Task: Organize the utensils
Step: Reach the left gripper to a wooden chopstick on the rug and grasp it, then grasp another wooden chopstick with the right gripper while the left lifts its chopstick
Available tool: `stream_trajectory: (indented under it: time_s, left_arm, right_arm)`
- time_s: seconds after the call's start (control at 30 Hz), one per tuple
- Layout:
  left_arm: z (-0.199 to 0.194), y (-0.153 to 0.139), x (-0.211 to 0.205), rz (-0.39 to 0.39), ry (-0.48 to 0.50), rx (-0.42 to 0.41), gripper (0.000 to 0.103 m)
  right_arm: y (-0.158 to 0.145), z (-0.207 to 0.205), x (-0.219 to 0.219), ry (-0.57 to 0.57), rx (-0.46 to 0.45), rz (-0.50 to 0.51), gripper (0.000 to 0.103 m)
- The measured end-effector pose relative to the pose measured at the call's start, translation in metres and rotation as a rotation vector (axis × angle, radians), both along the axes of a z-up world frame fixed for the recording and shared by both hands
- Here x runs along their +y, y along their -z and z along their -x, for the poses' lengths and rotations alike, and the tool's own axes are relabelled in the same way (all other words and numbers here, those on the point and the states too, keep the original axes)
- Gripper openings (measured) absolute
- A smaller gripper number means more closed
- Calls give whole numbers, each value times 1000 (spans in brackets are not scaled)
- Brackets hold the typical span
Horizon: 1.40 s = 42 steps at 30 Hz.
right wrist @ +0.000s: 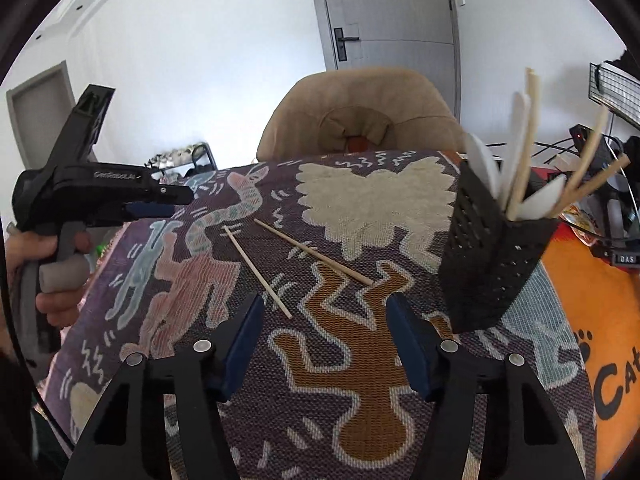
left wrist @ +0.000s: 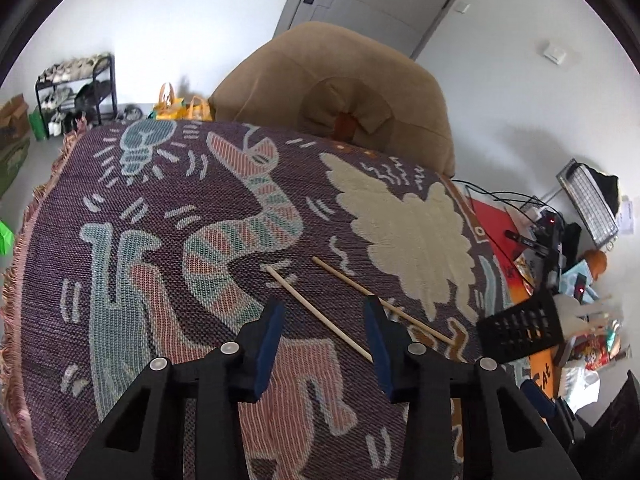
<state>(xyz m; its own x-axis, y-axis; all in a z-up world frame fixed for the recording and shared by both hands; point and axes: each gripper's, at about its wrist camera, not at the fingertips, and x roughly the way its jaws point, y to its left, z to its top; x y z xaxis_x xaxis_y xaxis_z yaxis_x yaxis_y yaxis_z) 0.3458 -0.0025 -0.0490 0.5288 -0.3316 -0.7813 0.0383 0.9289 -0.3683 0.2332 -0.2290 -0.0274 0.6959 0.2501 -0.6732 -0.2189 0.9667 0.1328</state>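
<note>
Left wrist view: left gripper (left wrist: 324,320), jaws spread, nothing between, above two chopsticks (left wrist: 320,312) on the tabletop cloth (left wrist: 160,208).

Right wrist view: right gripper (right wrist: 324,320) spread too, empty; black holder (right wrist: 488,256) w/ utensils beside. Straddle one stick mid-length, then pinch.

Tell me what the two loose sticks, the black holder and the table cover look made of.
Loose sticks: likely unfinished wood or bamboo; pale tan, matte, thin and straight.
Black holder: probably moulded plastic; matte black walls with even rows of slots.
Table cover: woven textile, perhaps cotton; visible coarse weave, with a fringe at its edge in the left wrist view.
</note>
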Motion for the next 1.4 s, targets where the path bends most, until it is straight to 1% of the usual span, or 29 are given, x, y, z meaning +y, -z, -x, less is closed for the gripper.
stream_trajectory:
  time_s: [0.07, 0.23, 0.4, 0.53, 0.7, 0.73, 0.77, 0.8, 0.87, 0.93, 0.97, 1.03, 1.13, 1.23, 1.4]
  left_arm:
    - [-12, 11, 3, 11, -12, 37, 36]
    - [-37, 34, 5, 3, -43, 103, 31]
    - [-55, 50, 1, -47, -58, 136, 30]
    - [-65, 62, -1, -81, -75, 174, 28]
    - [-71, 66, -6, -136, -97, 184, 25]
    - [-72, 66, -8, -152, -98, 191, 23]
    - [-74, 65, -11, -183, -100, 198, 16]
    - [-74, 65, -12, -210, -102, 202, 14]
    - [-74, 65, -12, -219, -100, 204, 10]
    - [-73, 63, -10, -213, -94, 199, 6]
    - [-71, 62, -7, -198, -96, 198, 4]
    - [-67, 55, -4, -175, -99, 179, 4]
    - [-57, 36, 1, -170, -90, 118, 4]
    - [-45, 12, 6, -144, -74, 55, 4]
    - [-25, -26, 13, -143, -59, -59, 4]
  right_arm:
    - [4, -8, 4, 1, 11, 18, 64]
    - [11, -25, 8, 6, 33, 22, 63]
    - [14, -35, 10, 11, 35, 41, 63]
    - [16, -40, 9, 14, 40, 33, 63]
    - [17, -40, 9, 18, 35, 41, 63]
    - [16, -39, 9, 19, 32, 43, 63]
    - [16, -38, 8, 21, 31, 44, 63]
    - [16, -37, 8, 25, 30, 44, 63]
    - [17, -37, 6, 31, 39, 35, 63]
    - [17, -38, 5, 30, 47, 25, 63]
    - [17, -38, 6, 28, 47, 26, 63]
    - [15, -38, 8, 19, 43, 29, 63]
    - [15, -40, 11, 9, 45, 30, 63]
    - [13, -41, 15, 0, 44, 23, 63]
    - [9, -47, 24, -19, 43, 11, 63]
